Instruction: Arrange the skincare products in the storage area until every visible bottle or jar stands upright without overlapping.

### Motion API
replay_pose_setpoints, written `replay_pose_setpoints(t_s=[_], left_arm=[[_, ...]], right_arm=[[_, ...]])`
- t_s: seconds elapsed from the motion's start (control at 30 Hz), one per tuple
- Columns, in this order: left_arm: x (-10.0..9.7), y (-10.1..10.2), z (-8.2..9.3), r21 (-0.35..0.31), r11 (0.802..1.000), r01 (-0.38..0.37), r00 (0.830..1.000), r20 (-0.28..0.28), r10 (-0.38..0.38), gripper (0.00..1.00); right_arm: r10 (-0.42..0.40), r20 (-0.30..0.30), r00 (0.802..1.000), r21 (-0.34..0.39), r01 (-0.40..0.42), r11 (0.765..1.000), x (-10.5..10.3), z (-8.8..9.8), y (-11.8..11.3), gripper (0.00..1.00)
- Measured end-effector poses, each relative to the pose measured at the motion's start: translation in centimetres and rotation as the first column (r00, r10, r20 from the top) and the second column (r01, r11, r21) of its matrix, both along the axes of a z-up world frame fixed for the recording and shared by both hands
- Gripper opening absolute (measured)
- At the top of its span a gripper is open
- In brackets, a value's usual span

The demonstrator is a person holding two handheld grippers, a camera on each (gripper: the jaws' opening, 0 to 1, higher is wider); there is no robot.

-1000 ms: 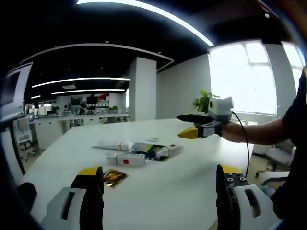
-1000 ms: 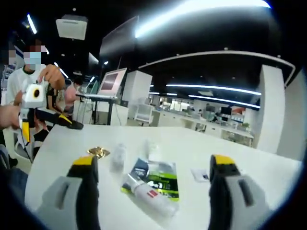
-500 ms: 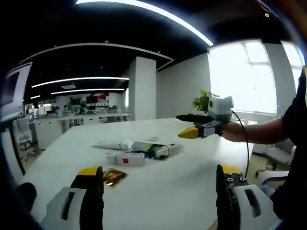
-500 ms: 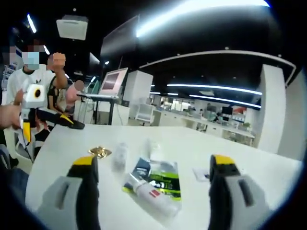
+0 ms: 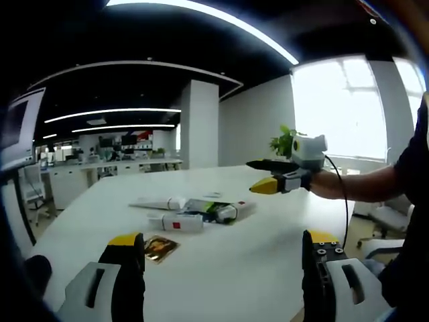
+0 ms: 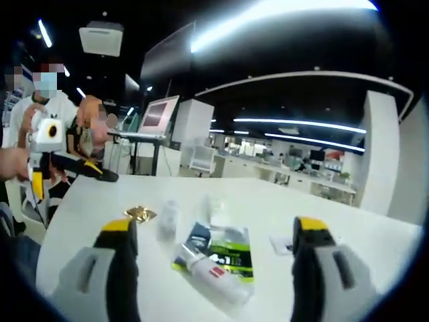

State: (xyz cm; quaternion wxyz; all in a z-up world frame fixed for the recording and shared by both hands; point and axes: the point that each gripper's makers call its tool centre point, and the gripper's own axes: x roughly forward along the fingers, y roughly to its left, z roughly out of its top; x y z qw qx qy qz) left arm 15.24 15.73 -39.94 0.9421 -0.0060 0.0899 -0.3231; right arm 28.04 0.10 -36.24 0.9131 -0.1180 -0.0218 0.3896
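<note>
Skincare items lie flat in the middle of the white table (image 5: 255,268). Among them are a white tube (image 5: 155,203), a white bottle with a red label (image 5: 177,223), a green-and-black packet (image 5: 204,208) and a gold sachet (image 5: 159,248). My left gripper (image 5: 223,240) is open above the table's near edge, short of them. My right gripper (image 5: 255,176) hovers open beyond the packet. From the right gripper view I see the red-label bottle (image 6: 208,272) on the packet (image 6: 224,247), a clear bottle (image 6: 166,221) and the sachet (image 6: 139,214). The right gripper (image 6: 212,226) stands open and empty here, with the left gripper (image 6: 70,176) at the far left.
A small white card (image 6: 280,245) lies right of the packet. People (image 6: 47,107) stand behind the table's far left edge. A monitor on a stand (image 6: 155,117), desks and office chairs (image 5: 392,218) ring the table. A potted plant (image 5: 283,142) is by the window.
Both grippers and all the products stay where they were. In the right gripper view, only the people in the background have shifted.
</note>
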Motion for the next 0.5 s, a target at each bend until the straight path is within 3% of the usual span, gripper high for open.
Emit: replay_pose_setpoints(t_s=[0.5], left_arm=[[0.35, 0.61, -0.2, -0.006, 1.0, -0.007, 1.0, -0.001, 0.007, 1.0]], right_arm=[[-0.001, -0.007, 1.0, -0.014, 0.001, 1.0, 0.36, -0.32, 0.13, 0.97]])
